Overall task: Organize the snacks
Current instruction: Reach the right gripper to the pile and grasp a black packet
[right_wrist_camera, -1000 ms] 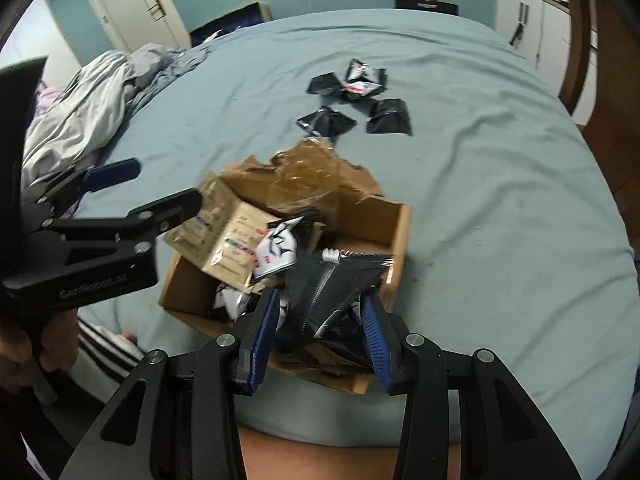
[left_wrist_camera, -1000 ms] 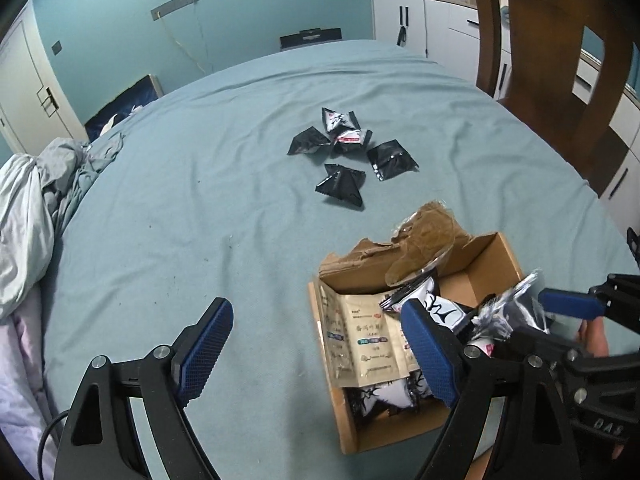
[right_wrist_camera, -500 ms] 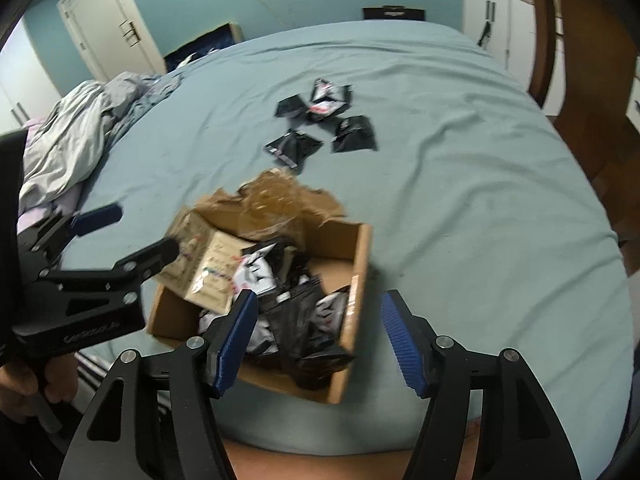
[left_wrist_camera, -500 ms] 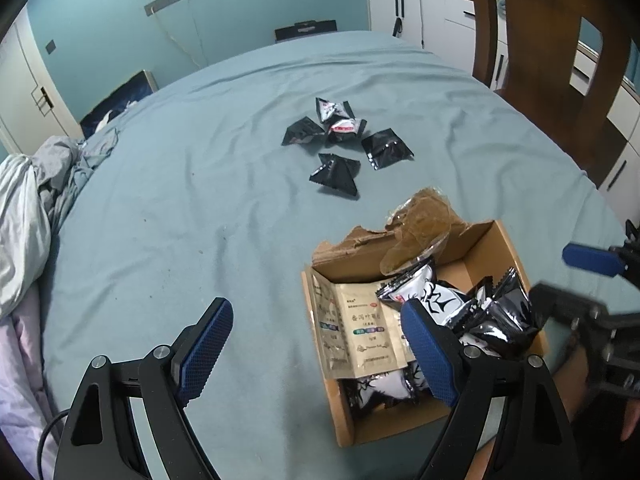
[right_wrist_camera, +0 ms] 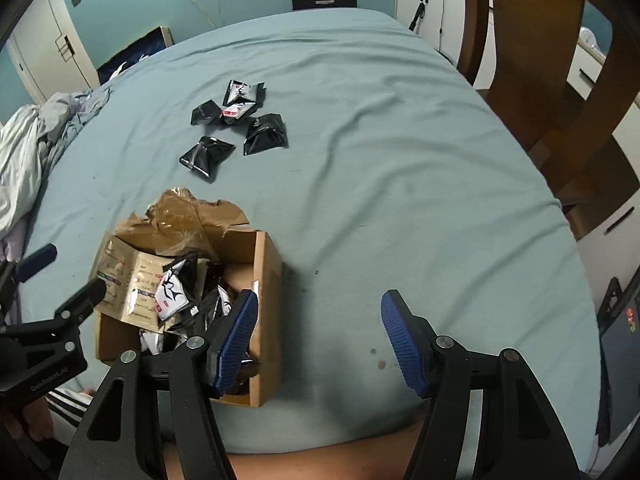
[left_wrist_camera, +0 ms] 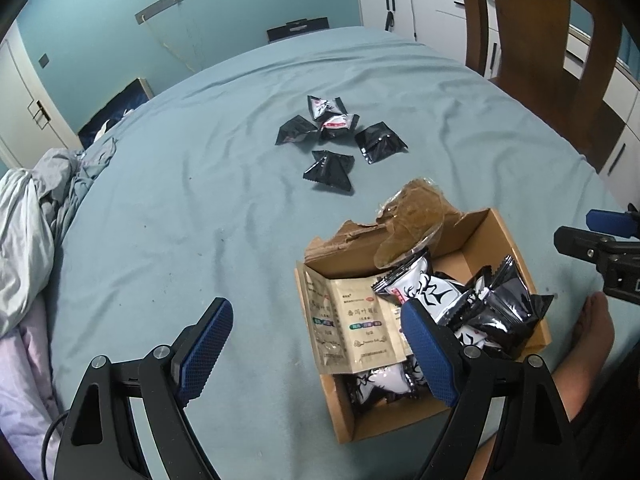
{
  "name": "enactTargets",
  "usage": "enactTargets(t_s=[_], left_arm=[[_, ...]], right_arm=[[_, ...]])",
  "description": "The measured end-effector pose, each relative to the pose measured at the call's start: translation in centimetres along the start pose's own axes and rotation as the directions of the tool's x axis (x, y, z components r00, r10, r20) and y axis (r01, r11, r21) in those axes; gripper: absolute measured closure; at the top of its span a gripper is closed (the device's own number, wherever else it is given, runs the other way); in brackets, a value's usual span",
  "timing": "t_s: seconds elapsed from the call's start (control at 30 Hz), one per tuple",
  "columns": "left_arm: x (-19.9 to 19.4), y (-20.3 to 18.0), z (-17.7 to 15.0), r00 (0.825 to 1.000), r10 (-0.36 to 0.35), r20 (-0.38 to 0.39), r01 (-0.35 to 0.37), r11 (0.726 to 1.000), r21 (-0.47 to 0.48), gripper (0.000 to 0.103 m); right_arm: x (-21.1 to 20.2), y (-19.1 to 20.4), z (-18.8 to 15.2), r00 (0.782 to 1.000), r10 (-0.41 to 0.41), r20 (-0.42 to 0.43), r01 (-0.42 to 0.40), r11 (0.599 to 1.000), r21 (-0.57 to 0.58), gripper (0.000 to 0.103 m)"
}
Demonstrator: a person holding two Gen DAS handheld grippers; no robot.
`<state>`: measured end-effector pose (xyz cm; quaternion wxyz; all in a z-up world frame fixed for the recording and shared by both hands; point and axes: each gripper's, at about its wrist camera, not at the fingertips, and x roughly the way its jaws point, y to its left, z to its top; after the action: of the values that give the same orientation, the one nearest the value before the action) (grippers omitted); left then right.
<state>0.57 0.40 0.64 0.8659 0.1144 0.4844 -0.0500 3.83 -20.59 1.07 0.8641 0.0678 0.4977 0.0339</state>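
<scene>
A torn cardboard box [left_wrist_camera: 500, 236] [right_wrist_camera: 266, 264] sits on the teal bed near its front edge, holding several black-and-white snack packets [left_wrist_camera: 496, 304] [right_wrist_camera: 174, 290] and a beige leaflet [left_wrist_camera: 360, 324]. Several black snack packets [left_wrist_camera: 340, 136] [right_wrist_camera: 236, 124] lie loose farther up the bed. My left gripper [left_wrist_camera: 316, 344] is open and empty, just left of the box. My right gripper [right_wrist_camera: 320, 336] is open and empty, to the right of the box over bare sheet; it also shows in the left wrist view [left_wrist_camera: 600, 240].
Crumpled grey and white bedding [left_wrist_camera: 28, 216] [right_wrist_camera: 28, 144] lies at the left edge. A wooden chair [left_wrist_camera: 540, 48] [right_wrist_camera: 560, 80] stands at the bed's right, white cabinets [left_wrist_camera: 408, 4] behind. A bare foot [left_wrist_camera: 592, 336] is by the box.
My right gripper let go of a black packet into the box, opened wide and moved right, away from the box. My left gripper stayed open and nearly still.
</scene>
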Motion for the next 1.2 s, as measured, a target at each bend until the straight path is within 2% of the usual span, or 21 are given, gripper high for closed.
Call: enactTargets(t_s=[0.1, 0.17, 0.33, 0.43, 0.53, 0.57, 0.63, 0.67, 0.7, 0.77, 0.83, 0.87, 0.97, 1.2], left_arm=[[0.3, -0.1, 0.0, 1.0, 0.003, -0.011, -0.003, 1.0, 0.005, 0.016], [0.5, -0.2, 0.1, 1.0, 0.003, -0.019, -0.003, 1.0, 0.01, 0.016], [0.5, -0.7, 0.0, 1.0, 0.018, -0.018, -0.017, 0.999, 0.03, 0.016], [0.5, -0.8, 0.1, 1.0, 0.03, -0.006, -0.03, 0.999, 0.034, 0.016], [0.5, -0.8, 0.2, 1.0, 0.025, -0.003, -0.025, 0.999, 0.032, 0.016], [0.5, -0.7, 0.3, 1.0, 0.023, -0.005, -0.023, 0.999, 0.028, 0.016], [0.7, -0.5, 0.4, 1.0, 0.021, -0.009, -0.021, 1.0, 0.016, 0.016], [0.7, -0.4, 0.5, 1.0, 0.021, -0.008, -0.021, 1.0, 0.012, 0.016], [0.7, -0.3, 0.5, 1.0, 0.021, -0.008, -0.021, 1.0, 0.008, 0.016], [0.7, 0.0, 0.6, 1.0, 0.011, -0.009, -0.011, 1.0, -0.007, 0.016], [0.8, 0.0, 0.6, 1.0, 0.0, -0.011, 0.0, 1.0, -0.017, 0.016], [0.8, 0.1, 0.5, 1.0, -0.001, -0.013, 0.001, 1.0, -0.017, 0.016], [1.2, -0.1, 0.6, 1.0, -0.004, -0.022, 0.004, 1.0, -0.011, 0.016], [1.6, 0.2, 1.0, 0.999, -0.031, -0.025, 0.03, 0.999, -0.032, 0.016]], right_arm=[[0.1, -0.5, 0.1, 0.997, 0.074, -0.011, -0.073, 0.997, 0.036, 0.04], [0.6, -1.1, 0.4, 0.997, 0.08, -0.018, -0.079, 0.996, 0.048, 0.04], [-0.1, -1.9, 1.0, 0.998, -0.054, 0.036, 0.054, 0.998, 0.027, 0.04], [-1.1, -1.4, 1.2, 0.992, -0.075, 0.101, 0.073, 0.997, 0.018, 0.04], [-2.3, -0.6, 0.7, 0.962, -0.159, 0.223, 0.161, 0.987, 0.009, 0.04], [-2.5, -0.2, 0.5, 0.945, -0.196, 0.261, 0.203, 0.979, 0.002, 0.04], [-2.4, 0.5, 0.1, 0.923, -0.259, 0.285, 0.274, 0.962, -0.015, 0.04], [-2.1, 0.8, 0.1, 0.925, -0.27, 0.267, 0.289, 0.957, -0.035, 0.04], [-1.9, 1.0, 0.1, 0.939, -0.245, 0.24, 0.264, 0.963, -0.053, 0.04], [-1.3, 1.1, 0.6, 0.98, -0.125, 0.153, 0.138, 0.988, -0.075, 0.04], [-0.6, 1.0, 1.2, 0.996, -0.026, 0.085, 0.033, 0.997, -0.077, 0.04], [-0.1, 0.9, 1.6, 0.998, -0.003, 0.06, 0.007, 0.997, -0.074, 0.04], [0.8, 0.7, 2.9, 0.999, 0.005, 0.046, 0.0, 0.996, -0.093, 0.04], [5.8, 0.5, 8.2, 0.999, 0.03, -0.018, -0.032, 0.992, -0.123, 0.04]])
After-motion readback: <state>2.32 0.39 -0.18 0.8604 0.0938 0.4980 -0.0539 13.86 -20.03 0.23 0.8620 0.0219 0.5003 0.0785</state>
